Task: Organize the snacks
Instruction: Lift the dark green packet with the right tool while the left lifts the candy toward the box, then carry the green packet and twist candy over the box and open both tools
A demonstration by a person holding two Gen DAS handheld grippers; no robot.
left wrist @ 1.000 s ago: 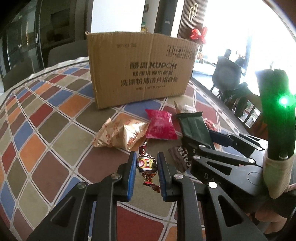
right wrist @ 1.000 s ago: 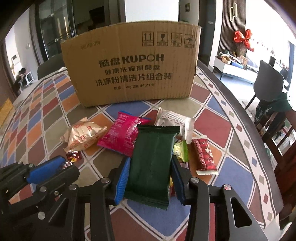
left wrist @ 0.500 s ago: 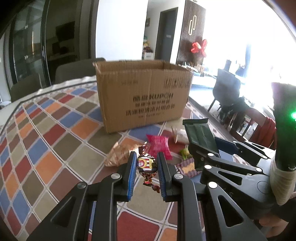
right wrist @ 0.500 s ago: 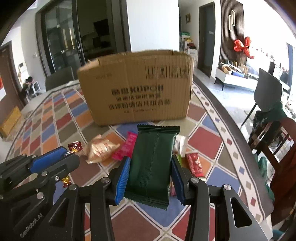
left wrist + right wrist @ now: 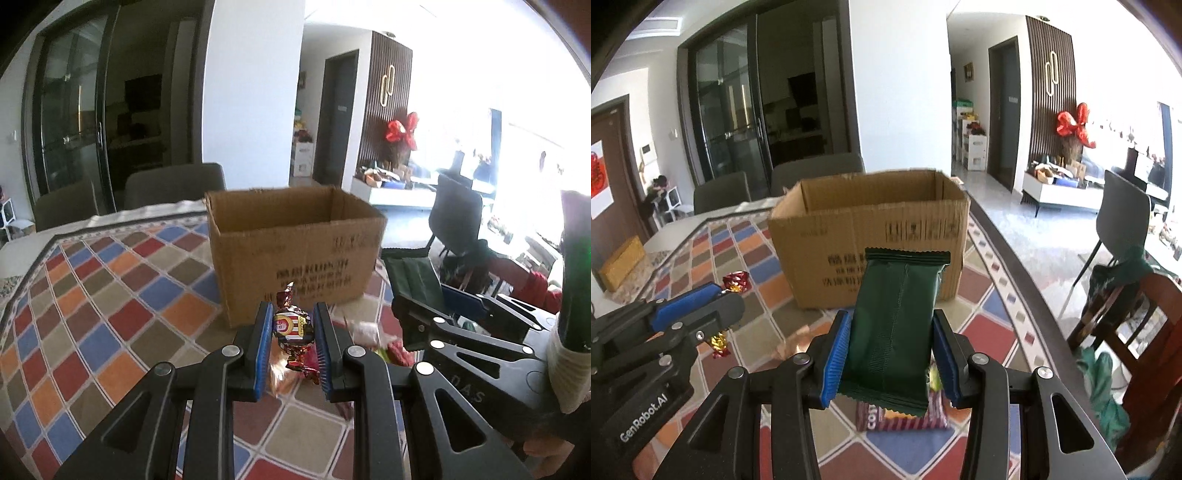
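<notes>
**Candy and green packet held clear of the table, box ahead**

Candy (image 5: 292, 326) is sitting pinched between the blue pads of my left gripper (image 5: 291, 332), which is clamping it across the fat middle, with the twisted foil ends sticking out above and below. I am judging it light and firm at the core, but the wrapper is slick and crinkly, so the middle is the right place to hold; a grip on a twist would likely slip or tear.

My right gripper (image 5: 889, 349) is squeezing a dark green packet (image 5: 895, 325) by its two long edges, low on the pack, with the crimped top seam standing up free. It looks light and soft, and I suspect the contents could crush, so I am keeping the pinch on the sides.

Both loads are hanging above the patterned tablecloth (image 5: 110, 314). Beyond them the open cardboard box (image 5: 871, 236) is standing upright, its top facing up. More snacks (image 5: 905, 417) are lying on the cloth below the right gripper, near the box front.
</notes>
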